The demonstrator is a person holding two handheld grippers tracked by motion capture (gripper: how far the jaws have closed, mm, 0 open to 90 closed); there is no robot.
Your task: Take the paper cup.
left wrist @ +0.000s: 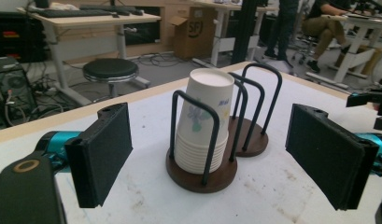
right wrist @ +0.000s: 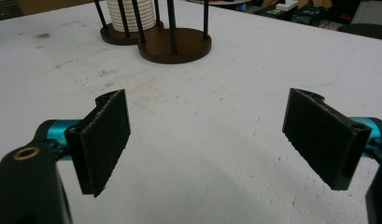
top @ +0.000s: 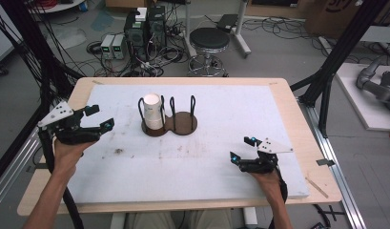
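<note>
While well apart, wide-spread fingers (left wrist: 102, 154), cup stack (left wrist: 202, 123).

Both grippers up and wide open, nothing in either one

The left gripper (top: 98, 118) sits out at the left, forearm coming in from the bottom corner at a slant, hand (top: 68, 153) wrapped under the body, jaws spread and aimed to the right. The right gripper (top: 243, 149) is lower and nearer the person, jaws gaping too, pointed up-left, right hand (top: 269, 179) gripping it from behind.
</note>
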